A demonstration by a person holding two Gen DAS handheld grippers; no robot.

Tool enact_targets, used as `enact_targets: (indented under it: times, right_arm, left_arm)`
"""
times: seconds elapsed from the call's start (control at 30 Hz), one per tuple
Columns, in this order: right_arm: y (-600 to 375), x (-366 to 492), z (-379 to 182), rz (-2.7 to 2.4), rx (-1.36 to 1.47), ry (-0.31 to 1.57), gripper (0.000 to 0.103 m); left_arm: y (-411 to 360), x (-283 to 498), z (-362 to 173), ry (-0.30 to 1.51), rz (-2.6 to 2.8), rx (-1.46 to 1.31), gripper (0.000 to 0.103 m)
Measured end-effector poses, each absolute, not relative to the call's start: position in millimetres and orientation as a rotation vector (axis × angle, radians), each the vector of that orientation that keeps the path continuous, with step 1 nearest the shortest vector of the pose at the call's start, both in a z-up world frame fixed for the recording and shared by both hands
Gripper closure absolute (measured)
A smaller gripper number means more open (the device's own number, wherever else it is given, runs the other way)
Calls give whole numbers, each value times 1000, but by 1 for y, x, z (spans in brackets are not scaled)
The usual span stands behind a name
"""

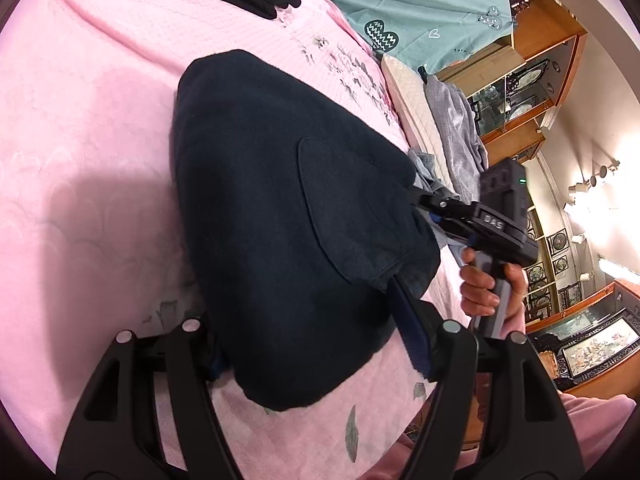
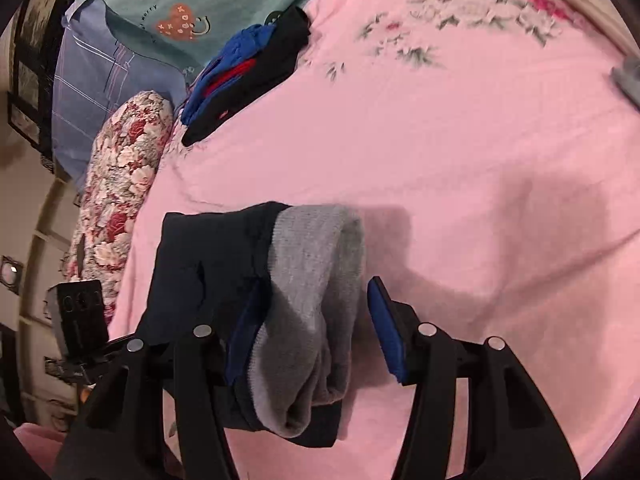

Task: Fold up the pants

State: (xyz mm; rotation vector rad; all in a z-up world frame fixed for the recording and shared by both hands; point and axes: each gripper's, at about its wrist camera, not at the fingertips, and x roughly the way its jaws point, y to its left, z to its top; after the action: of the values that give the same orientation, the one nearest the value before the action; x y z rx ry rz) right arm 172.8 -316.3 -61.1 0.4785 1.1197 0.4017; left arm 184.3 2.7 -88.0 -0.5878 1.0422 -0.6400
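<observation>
Left hand-held gripper (image 1: 316, 354): wide apart astride pants (image 1: 280, 220) | right hand-held gripper (image 2: 316, 332): spread around cuff (image 2: 316, 280)

Bare pink bedspread (image 2: 460, 152) fills frame right; piled clothes (image 2: 248, 68) and floral bolster (image 2: 120, 184) block upper left.

On the black body of the right gripper (image 1: 430, 204), to the right of the left claw, raised letters read "DAS". Far ahead of the right claw, the teal sheet (image 2: 224, 4) shows "worry" beside a heart; other print is too small.
</observation>
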Motion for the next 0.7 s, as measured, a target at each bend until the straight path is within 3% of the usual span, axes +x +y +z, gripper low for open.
enact_targets:
  times: [0.17,0.7]
  right_arm:
    - [-312,190,-80,533,595,1224,43]
    - [-306,203,-86,656,637,1262,44]
  left_arm:
    - [-6,183,-84,1033,-648,-536,22]
    - [-2,178,-83,1033,-649,-507,22]
